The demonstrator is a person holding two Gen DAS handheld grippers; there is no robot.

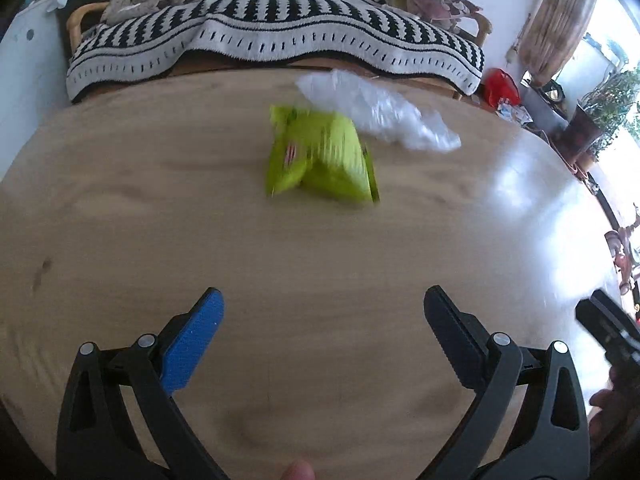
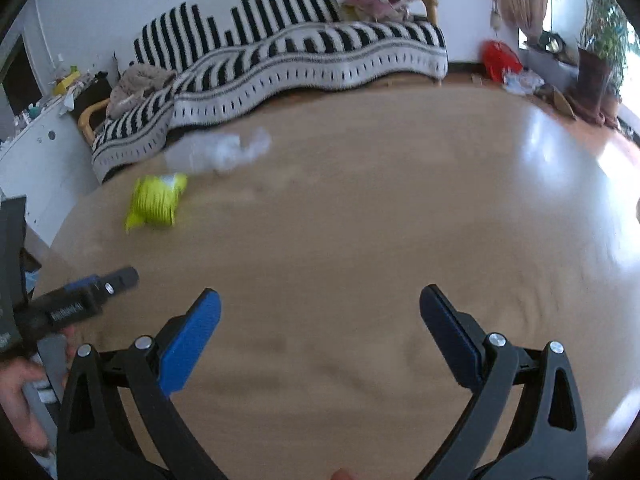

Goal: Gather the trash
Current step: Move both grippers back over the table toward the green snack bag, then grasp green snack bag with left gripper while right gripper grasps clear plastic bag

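A crumpled lime-green snack wrapper (image 1: 320,156) lies on the wooden table (image 1: 160,208), straight ahead of my left gripper (image 1: 322,308), which is open and empty and well short of it. A clear plastic bag (image 1: 380,112) lies just behind and right of the wrapper, touching it. In the right wrist view the wrapper (image 2: 156,200) and the plastic bag (image 2: 220,152) sit far left on the table (image 2: 360,220). My right gripper (image 2: 320,308) is open and empty over bare tabletop. The left gripper (image 2: 100,284) shows at that view's left edge.
A sofa with a black-and-white striped blanket (image 1: 280,40) stands behind the table. A red object (image 1: 502,86) and potted plants (image 1: 608,112) are on the floor at the right. A white cabinet (image 2: 36,152) stands at the left. The right gripper's tip (image 1: 604,320) shows at the right.
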